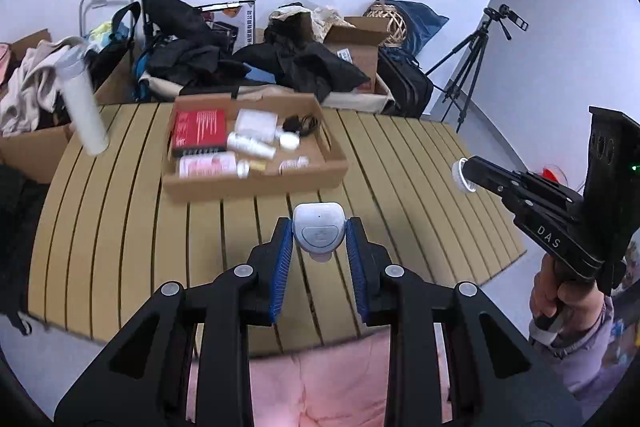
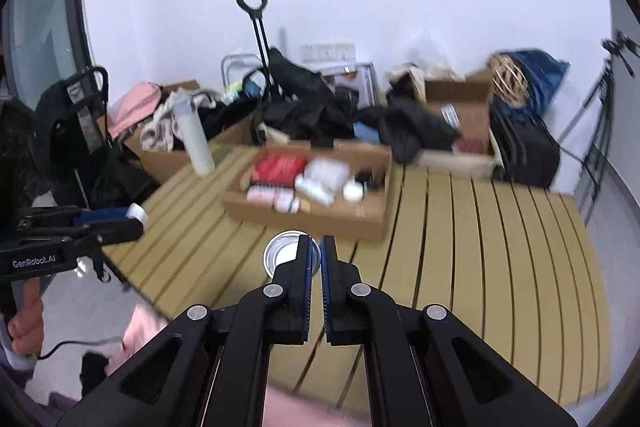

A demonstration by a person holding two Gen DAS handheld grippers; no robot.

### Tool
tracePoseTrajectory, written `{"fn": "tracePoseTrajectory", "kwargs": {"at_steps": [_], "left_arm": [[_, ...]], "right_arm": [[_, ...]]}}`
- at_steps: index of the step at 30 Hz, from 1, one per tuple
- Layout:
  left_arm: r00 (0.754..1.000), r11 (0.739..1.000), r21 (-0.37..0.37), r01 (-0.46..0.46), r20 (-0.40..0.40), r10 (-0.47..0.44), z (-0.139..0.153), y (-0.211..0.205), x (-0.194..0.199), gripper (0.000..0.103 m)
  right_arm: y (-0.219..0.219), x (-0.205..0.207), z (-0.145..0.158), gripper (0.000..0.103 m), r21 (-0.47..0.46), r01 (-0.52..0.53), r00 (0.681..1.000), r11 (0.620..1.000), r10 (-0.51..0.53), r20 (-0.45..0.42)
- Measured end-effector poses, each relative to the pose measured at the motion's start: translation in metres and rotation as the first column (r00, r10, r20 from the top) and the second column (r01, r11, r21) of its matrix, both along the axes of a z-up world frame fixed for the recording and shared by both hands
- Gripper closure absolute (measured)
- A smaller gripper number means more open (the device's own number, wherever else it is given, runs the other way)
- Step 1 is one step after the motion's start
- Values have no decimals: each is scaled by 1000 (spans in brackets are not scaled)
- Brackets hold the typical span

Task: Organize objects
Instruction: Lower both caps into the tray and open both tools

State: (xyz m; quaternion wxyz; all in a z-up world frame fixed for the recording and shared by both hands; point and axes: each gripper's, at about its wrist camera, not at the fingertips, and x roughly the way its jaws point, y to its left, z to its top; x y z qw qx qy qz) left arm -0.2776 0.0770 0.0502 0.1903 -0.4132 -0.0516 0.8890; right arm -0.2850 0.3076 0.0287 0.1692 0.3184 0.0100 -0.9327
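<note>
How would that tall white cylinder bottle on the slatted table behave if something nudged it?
The tall white cylinder bottle stands tall and narrow near the edge of the slatted wooden table, so it would probably tip easily. Its round body suggests it would roll once down, perhaps along the slat grooves. Its smooth surface looks rather slippery.

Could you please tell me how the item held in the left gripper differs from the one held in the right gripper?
The left gripper clamps a grey-white device with a rounded body and a button-like panel; the right gripper pinches a round white cap by its rim. The device fills wide-set jaws; the cap leaves them nearly closed. The cap is hollow; the device looks solid. Both are small, pale, and held above the slatted table.
</note>
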Motion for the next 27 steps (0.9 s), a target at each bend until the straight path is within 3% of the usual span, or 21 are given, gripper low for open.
{"fn": "tracePoseTrajectory", "kwargs": {"at_steps": [4, 9, 13, 16, 22, 23, 26, 27], "left_arm": [[999, 999, -42, 7, -51, -9, 19, 11, -50, 79], [1000, 997, -74, 16, -4, -16, -8, 26, -116, 79], [992, 996, -91, 11, 127, 1, -68, 44, -174, 79], [979, 993, -118, 20, 202, 5, -114, 59, -216, 79], [956, 992, -112, 52, 294, -17, -184, 77, -256, 79], [952, 993, -108, 48, 304, -13, -189, 76, -259, 78], [955, 995, -86, 42, 297, -15, -196, 73, -261, 48], [959, 996, -83, 37, 284, -11, -194, 71, -260, 43]], "right_arm": [[8, -61, 22, 98, 8, -42, 999, 999, 42, 11], [11, -128, 0, 98, 20, -46, 997, 999, 45, 57], [9, -188, -56, 98, -40, -66, 978, 997, 73, 194], [-4, -227, -104, 98, -12, -49, 961, 999, 50, 273], [-19, -271, -171, 98, 11, -15, 924, 1000, 10, 382], [-18, -275, -177, 98, 19, -9, 921, 1000, 1, 389], [-17, -275, -186, 97, 38, -3, 917, 999, -13, 399], [-18, -273, -185, 97, 50, -4, 920, 999, -16, 391]]}}
